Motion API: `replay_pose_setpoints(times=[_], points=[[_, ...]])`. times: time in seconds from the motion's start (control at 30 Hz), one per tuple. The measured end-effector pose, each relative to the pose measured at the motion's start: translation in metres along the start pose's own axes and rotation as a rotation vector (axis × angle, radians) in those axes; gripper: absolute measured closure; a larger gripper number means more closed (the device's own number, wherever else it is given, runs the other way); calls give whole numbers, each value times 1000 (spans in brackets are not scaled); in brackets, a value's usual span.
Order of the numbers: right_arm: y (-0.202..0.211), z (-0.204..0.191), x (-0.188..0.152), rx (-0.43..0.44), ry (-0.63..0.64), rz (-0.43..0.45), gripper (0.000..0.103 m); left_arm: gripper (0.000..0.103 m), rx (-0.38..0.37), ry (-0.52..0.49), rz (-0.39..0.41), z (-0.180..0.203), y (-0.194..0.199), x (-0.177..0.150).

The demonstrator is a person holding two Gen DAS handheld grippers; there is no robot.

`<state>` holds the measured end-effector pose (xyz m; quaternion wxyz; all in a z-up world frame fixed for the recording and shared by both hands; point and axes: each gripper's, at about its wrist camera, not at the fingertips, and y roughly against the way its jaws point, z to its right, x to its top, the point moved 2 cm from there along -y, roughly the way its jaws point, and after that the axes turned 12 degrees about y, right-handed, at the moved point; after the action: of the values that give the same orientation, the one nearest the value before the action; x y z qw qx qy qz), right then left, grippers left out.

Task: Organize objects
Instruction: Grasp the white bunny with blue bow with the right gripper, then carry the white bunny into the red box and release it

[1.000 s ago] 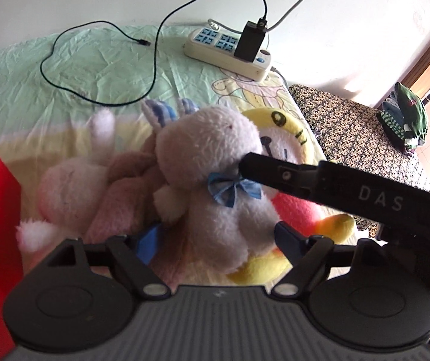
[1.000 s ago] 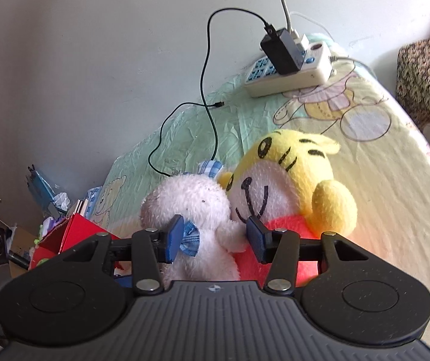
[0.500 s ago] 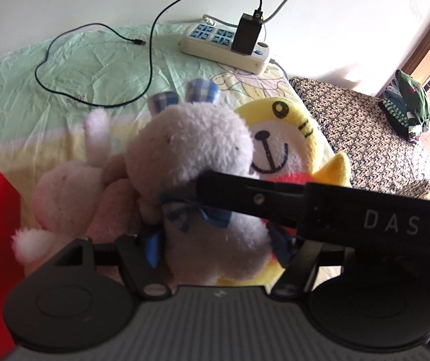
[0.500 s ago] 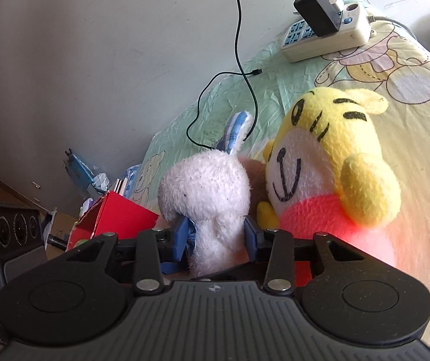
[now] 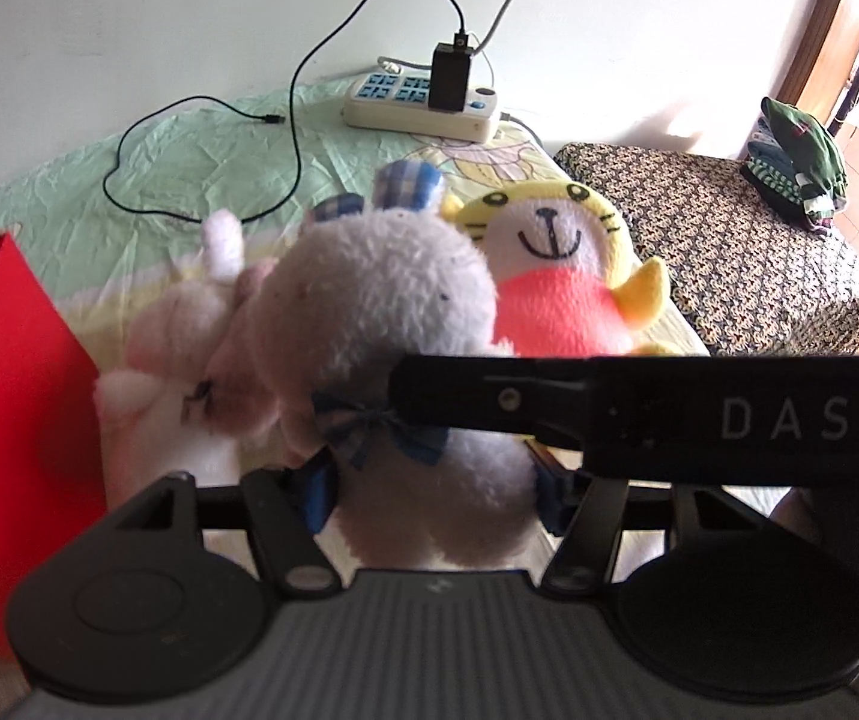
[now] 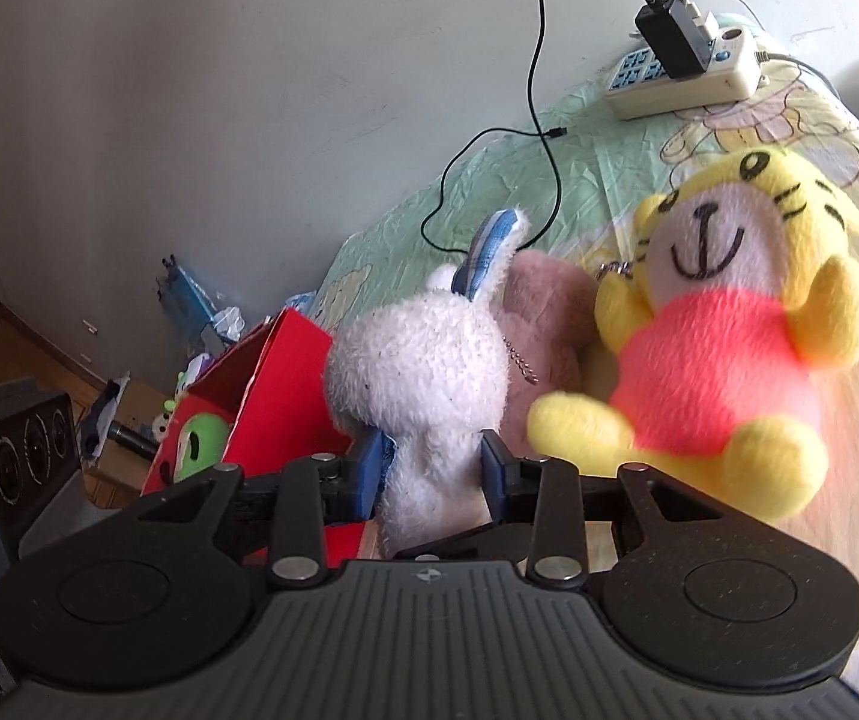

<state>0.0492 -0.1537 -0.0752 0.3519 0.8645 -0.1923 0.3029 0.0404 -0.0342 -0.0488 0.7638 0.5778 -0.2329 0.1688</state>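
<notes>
A white plush rabbit [image 5: 381, 324] with blue checked ears and a blue bow is held off the bed. My right gripper [image 6: 432, 471] is shut on its neck and crosses the left wrist view as a black bar [image 5: 609, 414]. My left gripper [image 5: 435, 492] has its blue pads on both sides of the rabbit's body, shut on it. A yellow tiger plush [image 5: 555, 276] in a red shirt lies on the bed behind it; it also shows in the right wrist view [image 6: 723, 360]. A pink plush [image 5: 183, 330] lies to the left. A red box [image 5: 9, 390] stands at the left.
A white power strip [image 5: 423, 102] with a black charger and a black cable [image 5: 201, 120] lies at the back of the bed. A patterned stool [image 5: 729, 240] stands to the right with folded clothes [image 5: 795, 156]. The red box [image 6: 261, 384] holds a green toy [image 6: 195, 444].
Both grippers have lifted the white rabbit up and towards the left, nearer the red box. The tiger plush is now uncovered and lies apart from the rabbit.
</notes>
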Motion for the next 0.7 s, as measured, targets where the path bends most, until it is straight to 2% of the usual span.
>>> replay_pose_setpoints(times=[0.13, 0.3, 0.4, 0.7], points=[[2, -8, -19, 16, -16, -33, 66, 42, 5, 7, -14, -6, 10, -19], [6, -29, -34, 17, 56, -53, 66, 42, 19, 6, -17, -10, 25, -42], [11, -40, -35, 29, 82, -29, 66, 42, 33, -8, 19, -6, 40, -51], [19, -85, -24, 79, 137, 72, 66, 42, 26, 0, 154, -23, 96, -47]])
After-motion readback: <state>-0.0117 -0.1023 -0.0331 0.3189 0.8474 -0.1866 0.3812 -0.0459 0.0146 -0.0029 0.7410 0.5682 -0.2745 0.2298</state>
